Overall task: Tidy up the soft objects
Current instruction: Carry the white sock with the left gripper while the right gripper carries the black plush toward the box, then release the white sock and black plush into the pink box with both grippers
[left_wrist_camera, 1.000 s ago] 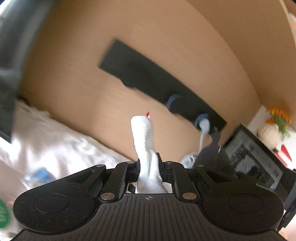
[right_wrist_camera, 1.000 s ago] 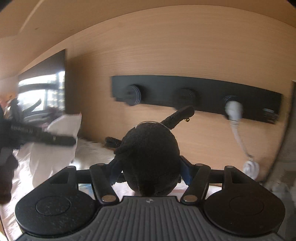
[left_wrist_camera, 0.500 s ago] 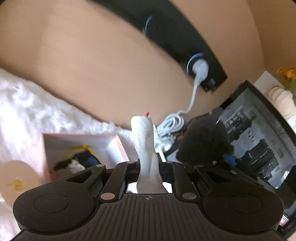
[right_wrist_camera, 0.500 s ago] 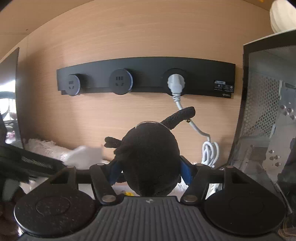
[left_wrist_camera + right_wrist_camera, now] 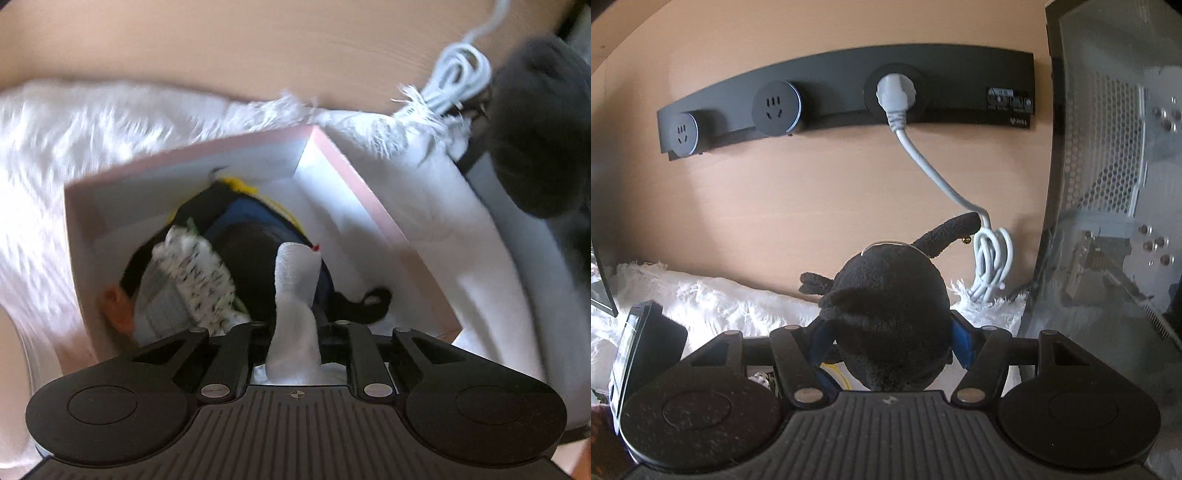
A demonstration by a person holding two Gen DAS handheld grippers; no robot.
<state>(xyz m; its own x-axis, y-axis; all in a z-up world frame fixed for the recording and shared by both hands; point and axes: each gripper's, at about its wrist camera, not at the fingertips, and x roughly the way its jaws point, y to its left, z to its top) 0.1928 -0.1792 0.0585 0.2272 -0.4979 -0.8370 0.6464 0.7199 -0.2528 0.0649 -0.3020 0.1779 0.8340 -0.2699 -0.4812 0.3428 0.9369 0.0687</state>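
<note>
A rolled white sock (image 5: 295,280) with a small red tag stands up between the jaws of my left gripper (image 5: 295,325). The jaws are opening, though the sock still sits pinched between them. It hangs over an open pink box (image 5: 369,206) that holds several soft things: a speckled white piece (image 5: 195,273), a blue and black one (image 5: 251,229) and an orange one (image 5: 114,306). My right gripper (image 5: 890,332) is shut on a black plush toy (image 5: 890,306), held just right of the box. The same toy shows as a dark blur (image 5: 535,129) in the left wrist view.
The box sits on a white fluffy rug (image 5: 74,129) against a wooden wall. A black socket strip (image 5: 842,99) hangs on that wall, with a white coiled cable (image 5: 990,254) plugged in. A computer case (image 5: 1108,184) stands close on the right.
My left gripper swung down from facing the wall to looking into the pink box, sock still in it. The right gripper sank and shifted right with the black toy.
</note>
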